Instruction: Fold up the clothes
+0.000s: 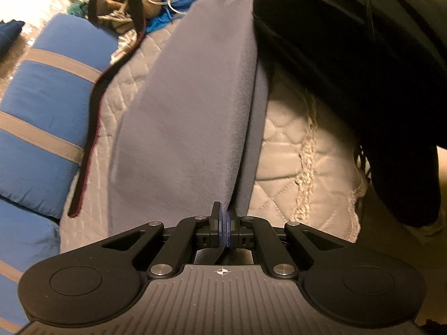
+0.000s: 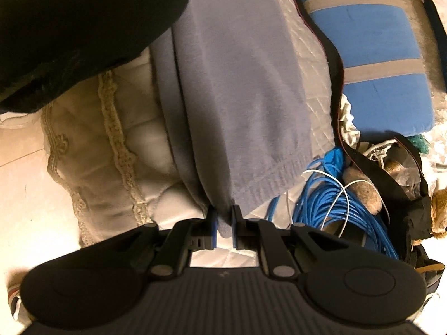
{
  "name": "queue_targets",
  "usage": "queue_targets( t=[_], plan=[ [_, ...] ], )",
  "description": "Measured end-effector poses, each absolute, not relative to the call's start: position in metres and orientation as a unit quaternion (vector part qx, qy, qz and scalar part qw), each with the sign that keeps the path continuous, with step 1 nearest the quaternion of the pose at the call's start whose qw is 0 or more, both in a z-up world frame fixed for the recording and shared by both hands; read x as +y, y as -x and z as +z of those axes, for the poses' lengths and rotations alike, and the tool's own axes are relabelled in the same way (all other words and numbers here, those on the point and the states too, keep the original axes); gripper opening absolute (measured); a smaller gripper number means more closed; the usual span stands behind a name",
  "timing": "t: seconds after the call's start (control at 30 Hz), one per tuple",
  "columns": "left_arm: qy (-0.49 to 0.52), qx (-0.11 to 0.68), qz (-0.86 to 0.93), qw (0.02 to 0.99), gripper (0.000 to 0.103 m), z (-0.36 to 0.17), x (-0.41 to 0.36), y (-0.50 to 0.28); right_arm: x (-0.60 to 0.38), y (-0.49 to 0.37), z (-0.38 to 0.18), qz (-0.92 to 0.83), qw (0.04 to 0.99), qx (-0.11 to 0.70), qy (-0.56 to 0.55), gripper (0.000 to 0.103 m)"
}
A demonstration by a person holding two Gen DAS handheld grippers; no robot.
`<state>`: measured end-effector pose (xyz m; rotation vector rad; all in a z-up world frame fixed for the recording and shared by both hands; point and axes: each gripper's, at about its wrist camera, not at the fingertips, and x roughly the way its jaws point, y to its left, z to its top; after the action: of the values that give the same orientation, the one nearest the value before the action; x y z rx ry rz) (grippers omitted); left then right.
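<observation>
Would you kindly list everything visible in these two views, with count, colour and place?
Grey knit garment: one, grey, stretched over the bed between both grippers.
White quilted bedspread: one, white, under the garment.
Blue pillow with grey stripes: one, blue, beside the garment.
Coiled blue cable: one, blue, beside the ribbed hem.
Black cloth: one, black, opposite the pillow.
Left hand-held gripper: shut on the garment.
Right hand-held gripper: shut on the hem.
</observation>
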<state>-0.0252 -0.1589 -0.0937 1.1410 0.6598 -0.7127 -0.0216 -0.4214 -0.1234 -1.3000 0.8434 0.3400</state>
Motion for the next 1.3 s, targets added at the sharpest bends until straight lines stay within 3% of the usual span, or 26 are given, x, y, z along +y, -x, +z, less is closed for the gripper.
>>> queue_targets(
  t=[0.37, 0.43, 0.53, 0.57, 0.6, 0.7, 0.77, 0.83, 0.9, 1.3],
  plan=[
    [-0.531, 0.297, -0.314, 0.729, 0.003, -0.102, -0.162, 0.026, -0.426, 0.021, -0.125, 0.151, 0.717, 0.380, 0.565, 0.011],
    [-0.529, 0.296, -0.313, 0.731, 0.003, -0.101, -0.161, 0.027, -0.427, 0.021, -0.123, 0.149, 0.724, 0.380, 0.557, 0.015],
    [-0.528, 0.295, -0.309, 0.734, 0.003, -0.100, -0.161, 0.029, -0.429, 0.021, -0.120, 0.147, 0.735, 0.387, 0.538, 0.060],
    [-0.526, 0.296, -0.305, 0.737, 0.003, -0.099, -0.162, 0.029, -0.429, 0.020, -0.120, 0.143, 0.740, 0.388, 0.531, 0.081],
    [-0.524, 0.297, -0.301, 0.739, 0.004, -0.099, -0.162, 0.029, -0.430, 0.019, -0.117, 0.138, 0.747, 0.384, 0.526, 0.086],
    [-0.519, 0.299, -0.290, 0.747, 0.009, -0.096, -0.160, 0.031, -0.432, 0.016, -0.102, 0.129, 0.770, 0.372, 0.503, 0.093],
    [-0.516, 0.297, -0.276, 0.754, 0.020, -0.092, -0.156, 0.033, -0.432, 0.013, -0.090, 0.119, 0.779, 0.358, 0.501, 0.098],
    [-0.515, 0.290, -0.262, 0.763, 0.043, -0.086, -0.149, 0.036, -0.432, 0.009, -0.077, 0.117, 0.785, 0.351, 0.496, 0.099],
    [-0.508, 0.294, -0.256, 0.768, 0.053, -0.081, -0.140, 0.037, -0.431, 0.005, -0.065, 0.103, 0.793, 0.339, 0.495, 0.103],
    [-0.481, 0.297, -0.178, 0.806, 0.055, -0.028, -0.070, 0.041, -0.382, -0.024, 0.019, 0.076, 0.908, 0.228, 0.344, 0.103]
  ],
)
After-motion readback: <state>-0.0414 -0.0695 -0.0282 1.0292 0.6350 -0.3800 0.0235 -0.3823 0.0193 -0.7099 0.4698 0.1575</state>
